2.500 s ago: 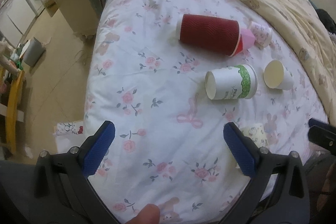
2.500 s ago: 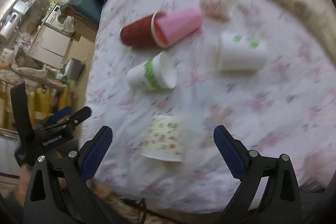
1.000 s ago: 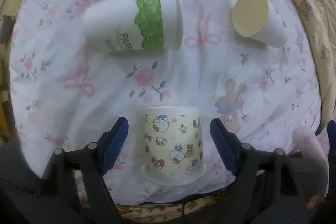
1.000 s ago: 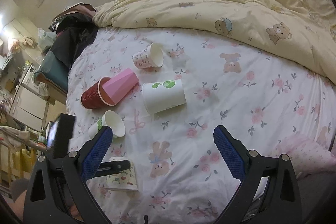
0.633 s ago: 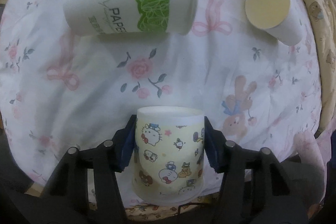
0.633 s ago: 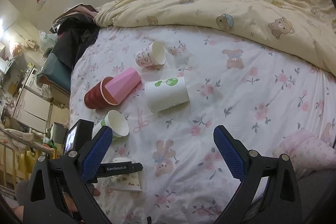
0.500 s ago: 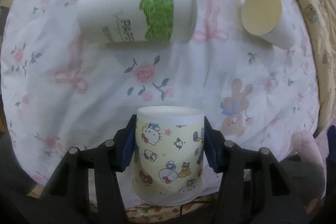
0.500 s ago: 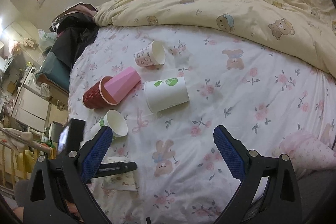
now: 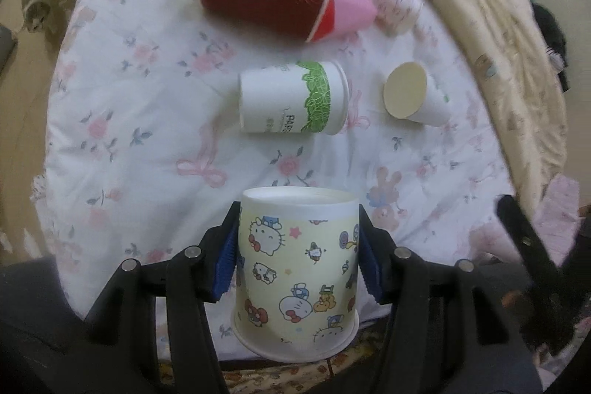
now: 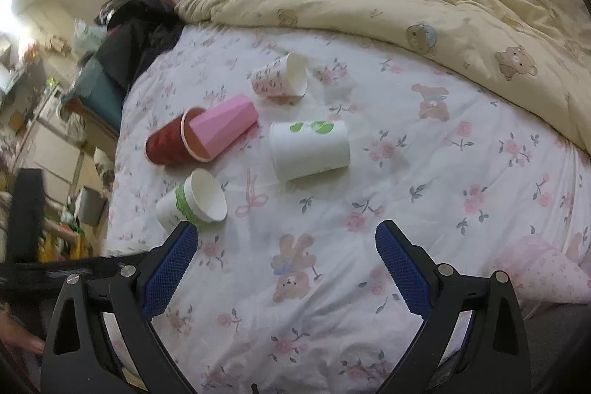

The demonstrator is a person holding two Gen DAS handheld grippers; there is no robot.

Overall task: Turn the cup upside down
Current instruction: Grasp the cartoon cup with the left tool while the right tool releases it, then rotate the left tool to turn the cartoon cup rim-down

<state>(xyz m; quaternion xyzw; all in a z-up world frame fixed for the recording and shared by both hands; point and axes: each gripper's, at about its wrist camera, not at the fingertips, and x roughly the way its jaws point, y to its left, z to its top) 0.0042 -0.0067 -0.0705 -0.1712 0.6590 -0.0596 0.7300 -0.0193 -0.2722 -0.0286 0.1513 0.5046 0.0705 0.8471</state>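
Gripping the cartoon-print cup point(image 9: 297, 268) with the left gripper point(image 9: 298, 257), blue pads pinching its two sides above the floral sheet point(image 9: 147, 106). Cup axis running along the fingers: wide rolled rim toward the camera, narrower flat base pointing away toward the green-banded cup point(image 9: 291, 102). Right gripper point(image 10: 284, 272) hovering over the sheet, jaws spread wide, nothing between them. Red ribbed cup point(image 10: 168, 144) lying sideways beyond.
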